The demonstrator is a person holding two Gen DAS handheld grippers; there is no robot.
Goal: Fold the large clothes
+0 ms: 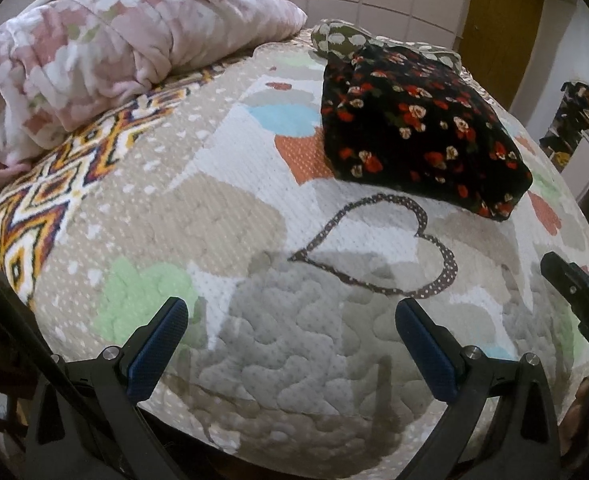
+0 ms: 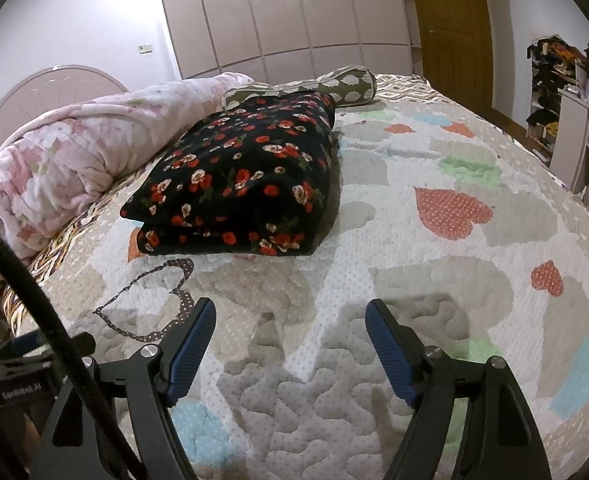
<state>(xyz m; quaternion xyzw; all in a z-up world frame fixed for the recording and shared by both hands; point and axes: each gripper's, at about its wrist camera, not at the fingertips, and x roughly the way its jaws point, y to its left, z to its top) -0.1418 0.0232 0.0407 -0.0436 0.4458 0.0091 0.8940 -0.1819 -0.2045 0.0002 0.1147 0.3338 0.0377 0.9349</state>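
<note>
A black garment with red and cream flowers point(image 1: 418, 128) point(image 2: 238, 176) lies folded into a thick rectangle on the quilted bedspread point(image 1: 254, 216) point(image 2: 414, 248) with its heart pattern. My left gripper point(image 1: 292, 312) is open above the bedspread, nearer than the garment, with nothing between its blue pads. My right gripper point(image 2: 290, 312) is also open and empty, over the quilt in front of and to the right of the garment. Neither gripper touches the cloth.
A rolled pink floral blanket point(image 1: 106, 48) point(image 2: 74, 152) lies along the left near the headboard point(image 2: 42, 96). A green spotted bolster point(image 1: 342, 38) point(image 2: 334, 82) sits behind the garment. Wardrobe doors point(image 2: 286, 12), a wooden door point(image 2: 450, 24) and cluttered shelves point(image 2: 562, 92) stand beyond the bed.
</note>
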